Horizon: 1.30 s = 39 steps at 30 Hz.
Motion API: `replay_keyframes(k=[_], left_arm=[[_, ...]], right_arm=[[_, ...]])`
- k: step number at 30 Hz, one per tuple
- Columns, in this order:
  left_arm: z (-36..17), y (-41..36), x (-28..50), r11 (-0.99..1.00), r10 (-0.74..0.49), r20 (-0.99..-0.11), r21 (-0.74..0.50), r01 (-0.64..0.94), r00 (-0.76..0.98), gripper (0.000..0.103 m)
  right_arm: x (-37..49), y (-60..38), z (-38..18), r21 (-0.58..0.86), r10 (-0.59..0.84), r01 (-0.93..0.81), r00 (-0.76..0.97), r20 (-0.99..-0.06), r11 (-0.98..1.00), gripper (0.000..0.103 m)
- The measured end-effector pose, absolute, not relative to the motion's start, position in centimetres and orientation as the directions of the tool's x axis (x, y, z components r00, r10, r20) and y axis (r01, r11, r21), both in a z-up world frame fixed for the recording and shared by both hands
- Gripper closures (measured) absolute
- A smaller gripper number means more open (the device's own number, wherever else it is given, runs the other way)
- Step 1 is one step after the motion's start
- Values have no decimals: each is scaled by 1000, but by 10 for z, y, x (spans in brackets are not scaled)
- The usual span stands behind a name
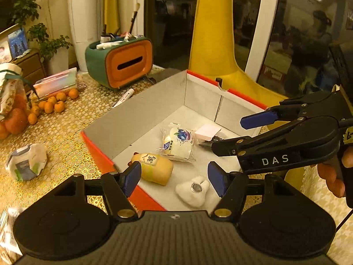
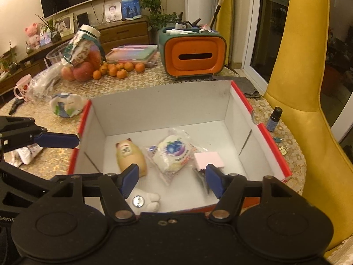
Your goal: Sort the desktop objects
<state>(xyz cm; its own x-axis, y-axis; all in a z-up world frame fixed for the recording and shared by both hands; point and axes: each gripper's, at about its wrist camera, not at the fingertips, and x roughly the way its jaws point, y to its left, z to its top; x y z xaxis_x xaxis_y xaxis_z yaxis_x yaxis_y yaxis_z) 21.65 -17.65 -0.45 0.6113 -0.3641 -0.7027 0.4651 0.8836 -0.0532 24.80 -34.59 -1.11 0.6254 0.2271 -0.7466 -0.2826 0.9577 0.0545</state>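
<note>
From my left wrist view, my left gripper hangs over the near rim of the red-edged box, jaws about half open and holding nothing. Below it inside the box lie the cat figurine, the blueberry snack packet, the pink block and the white plush. The crumpled tissue pack is still out on the table, off to the left of the box, so my left hand is nearer to it.

From my right wrist view, my right gripper is also about half open and empty, above the box's near wall. The small dark bottle stands outside the box's right wall, toward the table's right edge, upright, on my right hand's side.
</note>
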Motion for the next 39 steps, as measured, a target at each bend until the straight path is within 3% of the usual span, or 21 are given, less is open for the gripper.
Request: replay_keyframes(k=[9,22,37,39], left_arm=[[6,-147,173,896,-339,-647,-2,443,683,37],[12,-77,132,946,-294,-624,-81,315,724,37],[-8,-1,99,980,-200,-606,-112,166,770,20],[-12,12,97,982,-187,-606,-124,140,773,13]], right_arm=[[220,-333,9,53,263,-324,652,-711,945,33],[187,-303,19,75,325,-379,656,-681,922,22],[169,-236,15,84,382,-449,633,-673,890,12],[170,-225,13,86,387,-455,628,-675,887,12]])
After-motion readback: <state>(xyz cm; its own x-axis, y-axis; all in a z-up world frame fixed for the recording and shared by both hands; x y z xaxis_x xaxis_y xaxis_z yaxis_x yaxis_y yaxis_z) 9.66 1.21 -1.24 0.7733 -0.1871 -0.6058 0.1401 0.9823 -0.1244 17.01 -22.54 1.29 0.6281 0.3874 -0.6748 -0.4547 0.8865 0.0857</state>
